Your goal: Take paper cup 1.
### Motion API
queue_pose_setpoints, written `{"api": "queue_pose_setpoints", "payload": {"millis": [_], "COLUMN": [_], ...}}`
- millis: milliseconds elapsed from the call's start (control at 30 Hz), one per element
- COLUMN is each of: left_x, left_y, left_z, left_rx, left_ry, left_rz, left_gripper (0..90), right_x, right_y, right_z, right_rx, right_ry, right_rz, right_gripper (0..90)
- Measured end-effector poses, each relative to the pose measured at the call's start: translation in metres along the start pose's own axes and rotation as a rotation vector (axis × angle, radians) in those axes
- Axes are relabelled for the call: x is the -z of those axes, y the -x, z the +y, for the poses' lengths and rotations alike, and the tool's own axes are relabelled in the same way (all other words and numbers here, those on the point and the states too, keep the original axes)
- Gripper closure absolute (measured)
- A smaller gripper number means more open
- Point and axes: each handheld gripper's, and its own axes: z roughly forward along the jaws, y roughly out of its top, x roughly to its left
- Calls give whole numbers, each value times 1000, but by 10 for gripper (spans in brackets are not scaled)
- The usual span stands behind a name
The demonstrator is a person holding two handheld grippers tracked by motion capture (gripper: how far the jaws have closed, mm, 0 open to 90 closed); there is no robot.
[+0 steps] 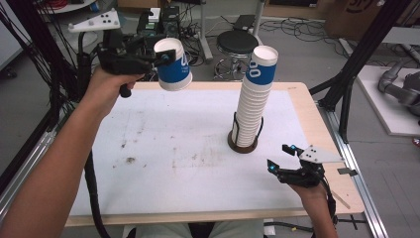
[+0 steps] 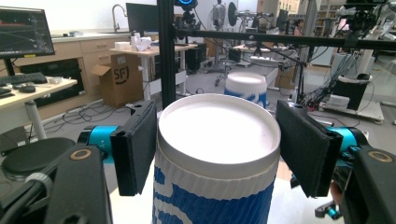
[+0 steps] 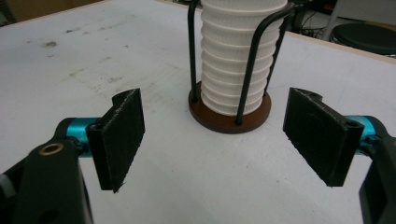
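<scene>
high view: the left gripper (image 1: 161, 58) holds a cup (image 1: 173, 64) upside down in the air beyond the table's (image 1: 148, 148) far-left corner; the right gripper (image 1: 281, 157) rests near the stack (image 1: 253, 99), jaws wide, empty.

left gripper view: pads (image 2: 137, 144) clamp the cup (image 2: 217, 158) — its lower part cut off.

right gripper view: the stack's (image 3: 236, 60) top is cut off — the holder's (image 3: 229, 114) brown base is plain.

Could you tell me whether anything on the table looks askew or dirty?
The cup stack leans slightly to the right above its holder, and brown smudges mark the white table. Nothing is spilled.
</scene>
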Motion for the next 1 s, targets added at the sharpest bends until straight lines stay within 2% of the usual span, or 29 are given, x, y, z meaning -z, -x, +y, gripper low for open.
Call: {"api": "queue_pose_setpoints", "payload": {"millis": [133,267,333,600,833,1000], "left_x": [10,21,25,34,43,46], "left_y": [1,8,11,18,27,33], "left_z": [-18,-43,-56,-92,-128,-148], "left_rx": [9,21,9,4,18,34], "left_ry": [-11,16,-4,-34,-42,-52], "left_rz": [3,3,8,25,37,43], "left_gripper": [316,316,317,316,316,316], "right_x": [-5,-10,-12,-16,-22,-25], "right_y": [-4,-9,-11,-14,-18,-21], "right_z": [1,3,5,7,8,9], "right_rx": [16,25,24,35,48,60], "right_ry": [-5,-9,-14,-5,-11,-9], "right_rz": [21,44,51,60,73,74], "right_gripper": [211,211,211,211,211,211]}}
